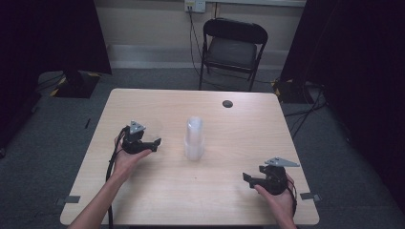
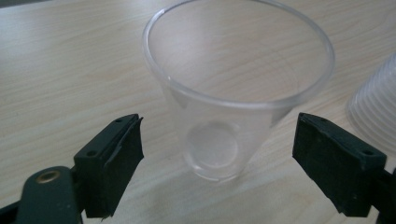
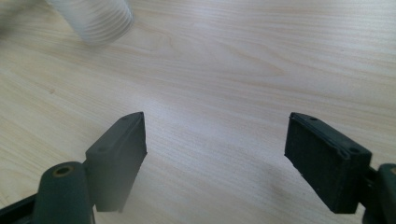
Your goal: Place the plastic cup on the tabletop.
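My left claw (image 2: 217, 154) gapes around the cup (image 2: 233, 88), untouching; I should close gently, low on its wall; right claw (image 3: 215, 154) released.

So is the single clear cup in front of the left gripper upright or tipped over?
Upright. The clear cup stands on its base on the table, rim up, empty, between the open left gripper jaws.

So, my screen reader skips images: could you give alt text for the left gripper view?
A single clear plastic cup stands upright on the pale wooden table, between the left gripper's open black jaws, untouched. The ribbed stack of clear cups shows at the right edge.
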`<state>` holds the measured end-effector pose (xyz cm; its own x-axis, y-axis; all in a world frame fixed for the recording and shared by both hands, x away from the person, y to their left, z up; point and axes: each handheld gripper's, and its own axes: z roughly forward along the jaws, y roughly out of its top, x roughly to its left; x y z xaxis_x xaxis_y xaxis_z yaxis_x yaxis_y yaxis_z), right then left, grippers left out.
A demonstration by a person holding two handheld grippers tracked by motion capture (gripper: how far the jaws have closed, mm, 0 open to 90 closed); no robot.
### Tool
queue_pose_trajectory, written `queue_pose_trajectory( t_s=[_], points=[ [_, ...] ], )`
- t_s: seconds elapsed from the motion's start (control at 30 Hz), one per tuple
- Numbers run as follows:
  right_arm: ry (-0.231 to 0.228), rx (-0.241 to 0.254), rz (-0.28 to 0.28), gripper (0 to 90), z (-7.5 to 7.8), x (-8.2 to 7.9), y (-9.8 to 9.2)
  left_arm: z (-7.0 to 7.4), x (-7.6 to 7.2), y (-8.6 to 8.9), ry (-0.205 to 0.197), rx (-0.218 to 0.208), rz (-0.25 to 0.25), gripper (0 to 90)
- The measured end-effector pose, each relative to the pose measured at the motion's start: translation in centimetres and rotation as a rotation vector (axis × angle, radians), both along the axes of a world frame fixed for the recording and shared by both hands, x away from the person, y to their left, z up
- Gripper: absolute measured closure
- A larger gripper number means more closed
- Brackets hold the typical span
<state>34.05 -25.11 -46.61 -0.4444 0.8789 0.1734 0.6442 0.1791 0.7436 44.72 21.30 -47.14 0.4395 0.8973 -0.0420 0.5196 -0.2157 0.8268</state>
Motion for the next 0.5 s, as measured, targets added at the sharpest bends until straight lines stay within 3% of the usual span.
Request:
queue_pose_trajectory(
  t_s=[0.03, 0.33, 0.4, 0.5],
  points=[
    [-0.001, 0.000, 0.002, 20.6, 0.0, 0.1, 0.0, 0.1, 0.0, 0.1, 0.008, 0.014, -0.010, 15.9],
    [-0.001, 0.005, -0.006, 20.6, 0.1, 0.1, -0.3, 1.2, -1.9, 0.9, 0.013, 0.006, -0.023, 15.9],
    [-0.002, 0.005, -0.007, 20.6, 0.1, 0.1, -0.3, 1.4, -2.5, 1.0, 0.041, -0.005, -0.048, 16.0],
    [-0.001, 0.009, -0.010, 20.6, 0.1, 0.0, -0.3, 1.6, -3.7, 1.2, 0.039, -0.038, -0.028, 17.6]
  ],
)
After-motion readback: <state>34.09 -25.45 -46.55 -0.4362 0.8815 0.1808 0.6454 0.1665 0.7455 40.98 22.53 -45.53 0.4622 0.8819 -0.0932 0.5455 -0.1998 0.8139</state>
